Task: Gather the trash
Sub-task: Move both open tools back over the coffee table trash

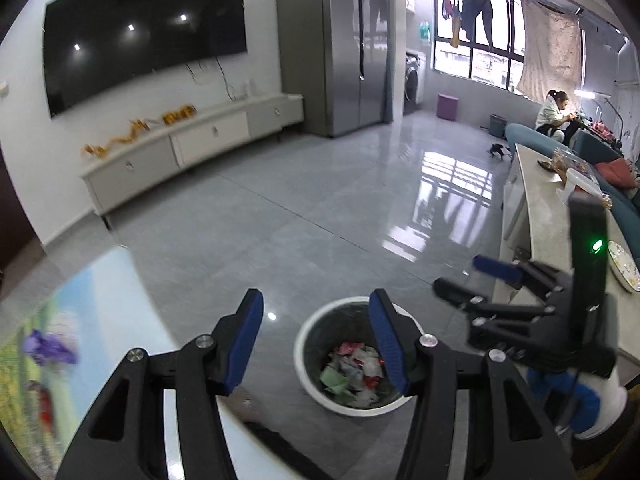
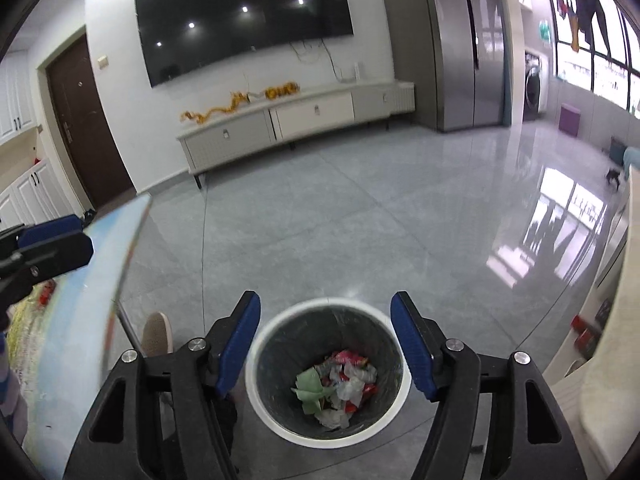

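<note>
A round bin with a white rim [image 2: 280, 424] stands on the grey floor, also in the left wrist view [image 1: 308, 384]. It holds crumpled trash [image 2: 340, 388]: red, white and green wrappers, also in the left wrist view [image 1: 354, 376]. My right gripper [image 2: 326, 344] is open and empty, directly above the bin. My left gripper [image 1: 316, 344] is open and empty, above the bin's left side. The right gripper also shows in the left wrist view [image 1: 468, 276], open. A purple scrap [image 1: 48, 346] lies on the patterned table [image 1: 100, 300] at the left.
A long counter [image 1: 544, 216] with a plate [image 1: 622, 270] and snack bags runs along the right. A TV cabinet [image 2: 280, 128] lines the far wall. A person sits far back by the window [image 1: 554, 114]. A slippered foot [image 2: 156, 334] is beside the bin.
</note>
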The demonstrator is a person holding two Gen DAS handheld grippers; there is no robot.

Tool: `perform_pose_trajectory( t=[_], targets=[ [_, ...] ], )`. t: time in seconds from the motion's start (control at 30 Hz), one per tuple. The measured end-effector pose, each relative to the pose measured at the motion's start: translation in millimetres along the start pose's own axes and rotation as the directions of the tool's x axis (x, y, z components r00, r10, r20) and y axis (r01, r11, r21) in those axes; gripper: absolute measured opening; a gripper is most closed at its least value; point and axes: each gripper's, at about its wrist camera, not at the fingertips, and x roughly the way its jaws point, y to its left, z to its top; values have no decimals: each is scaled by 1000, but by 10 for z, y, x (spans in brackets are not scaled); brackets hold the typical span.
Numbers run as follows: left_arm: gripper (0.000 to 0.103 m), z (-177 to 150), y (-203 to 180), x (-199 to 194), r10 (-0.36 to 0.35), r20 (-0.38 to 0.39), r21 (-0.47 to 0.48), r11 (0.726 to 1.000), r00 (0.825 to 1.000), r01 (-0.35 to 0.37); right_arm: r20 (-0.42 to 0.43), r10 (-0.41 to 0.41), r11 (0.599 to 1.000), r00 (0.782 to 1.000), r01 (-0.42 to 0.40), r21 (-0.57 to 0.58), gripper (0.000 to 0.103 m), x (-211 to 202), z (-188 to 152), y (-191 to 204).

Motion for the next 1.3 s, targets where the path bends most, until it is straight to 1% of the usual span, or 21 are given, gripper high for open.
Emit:
perform_pose_trajectory(
  t=[0.13, 0.3, 0.37, 0.53, 0.67, 0.7, 0.83, 0.97, 1.07, 1.13, 1.2, 1.27, 1.3],
  targets=[
    [53, -40, 68, -415, 62, 52, 25, 998, 997, -63, 78, 7, 999, 997, -5, -32, 70, -432, 111, 217],
    [53, -120, 248, -902, 118, 106, 13, 993, 987, -120, 160, 38, 996, 986, -24, -88, 70, -924, 224, 555],
    [53, -164, 340, -1112, 145, 131, 2, 989, 981, -147, 189, 51, 994, 981, -32, -106, 70, -1087, 264, 661],
    [54, -260, 541, -1505, 185, 178, -33, 983, 966, -182, 245, 85, 986, 966, -46, -160, 72, -1452, 356, 976],
    [60, -384, 733, -1819, 233, 222, -79, 972, 947, -221, 274, 113, 977, 955, -56, -206, 73, -1680, 445, 1244],
    [60, -408, 783, -1868, 241, 227, -88, 970, 943, -227, 281, 121, 973, 952, -59, -222, 75, -1738, 461, 1329],
    [61, -489, 1045, -2045, 282, 241, -143, 957, 929, -254, 293, 150, 959, 944, -67, -275, 77, -1854, 527, 1601],
    [62, -554, 1491, -2205, 351, 242, -207, 930, 905, -305, 287, 190, 940, 939, -89, -330, 78, -1868, 604, 1911],
    [62, -608, 1865, -2301, 421, 228, -242, 898, 878, -368, 268, 228, 923, 936, -120, -366, 79, -1773, 682, 2149],
    [62, -671, 2114, -2317, 467, 204, -260, 873, 860, -413, 250, 258, 912, 933, -149, -383, 79, -1686, 710, 2290],
    [62, -766, 2311, -2302, 498, 179, -277, 853, 849, -442, 231, 285, 901, 930, -178, -395, 79, -1574, 753, 2404],
    [62, -866, 2508, -2262, 515, 144, -298, 837, 845, -459, 200, 317, 887, 927, -215, -409, 79, -1404, 799, 2584],
    [62, -925, 2603, -2218, 516, 124, -308, 832, 848, -461, 187, 327, 881, 926, -227, -415, 79, -1335, 805, 2660]
  ],
)
